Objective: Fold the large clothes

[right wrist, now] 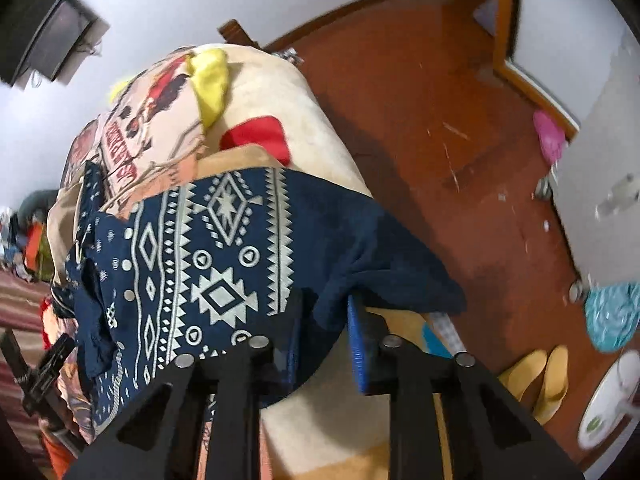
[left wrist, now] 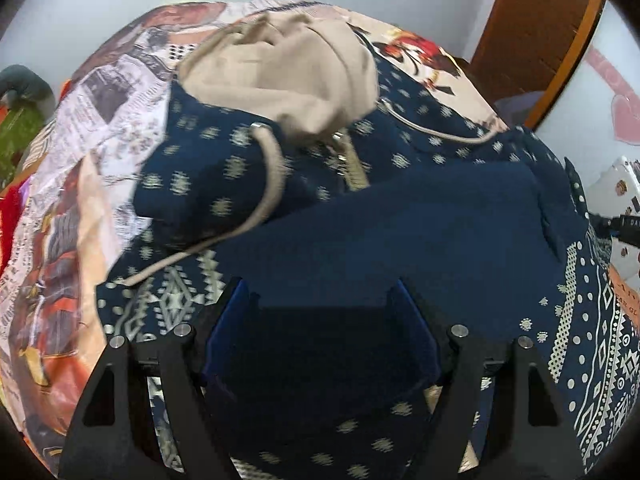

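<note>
Navy patterned hoodie (left wrist: pixel 400 216) is lying on the bed (right wrist: pixel 280 92), beige-lined hood (left wrist: pixel 280 76) pointing toward the far end, hem draping over the near edge by the floor. Left hand-held gripper (left wrist: pixel 320 300) is hovering released above the plain navy fold. Right hand-held gripper (right wrist: pixel 324 320) is clenching the hoodie's hem.

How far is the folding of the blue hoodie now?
Done: one sleeve already lies folded across the hoodie. In hand: the right gripper has cloth at the hem between its fingers; the left gripper is open above the sleeve. Left: the hood and body are still unfolded.
</note>
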A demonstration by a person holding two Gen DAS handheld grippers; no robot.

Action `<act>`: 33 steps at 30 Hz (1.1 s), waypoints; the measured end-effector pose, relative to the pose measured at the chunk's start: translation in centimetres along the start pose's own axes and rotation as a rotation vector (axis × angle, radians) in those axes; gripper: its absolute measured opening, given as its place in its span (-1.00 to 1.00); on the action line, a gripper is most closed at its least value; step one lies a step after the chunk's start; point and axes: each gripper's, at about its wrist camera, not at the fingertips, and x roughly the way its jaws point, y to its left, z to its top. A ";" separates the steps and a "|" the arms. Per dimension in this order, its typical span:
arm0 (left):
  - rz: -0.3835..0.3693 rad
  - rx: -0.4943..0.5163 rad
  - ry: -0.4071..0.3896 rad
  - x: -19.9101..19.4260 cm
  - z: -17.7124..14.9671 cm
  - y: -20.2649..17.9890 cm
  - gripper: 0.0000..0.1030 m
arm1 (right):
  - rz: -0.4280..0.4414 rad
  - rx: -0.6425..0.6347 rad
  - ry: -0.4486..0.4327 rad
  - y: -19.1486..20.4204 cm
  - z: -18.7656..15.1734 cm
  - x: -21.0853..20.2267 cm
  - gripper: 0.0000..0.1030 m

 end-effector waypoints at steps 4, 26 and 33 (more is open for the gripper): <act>-0.002 0.018 0.012 0.3 -0.2 -0.6 0.45 | 0.013 -0.061 -0.076 1.9 0.3 -1.6 -0.81; 0.016 -0.021 -0.070 -5.0 -2.5 2.0 0.45 | 0.159 -0.072 -0.147 7.0 -1.4 -9.6 0.27; 0.012 -0.027 -0.057 -4.4 -2.8 1.7 0.45 | 0.124 0.168 0.023 -1.2 -2.8 -5.5 0.27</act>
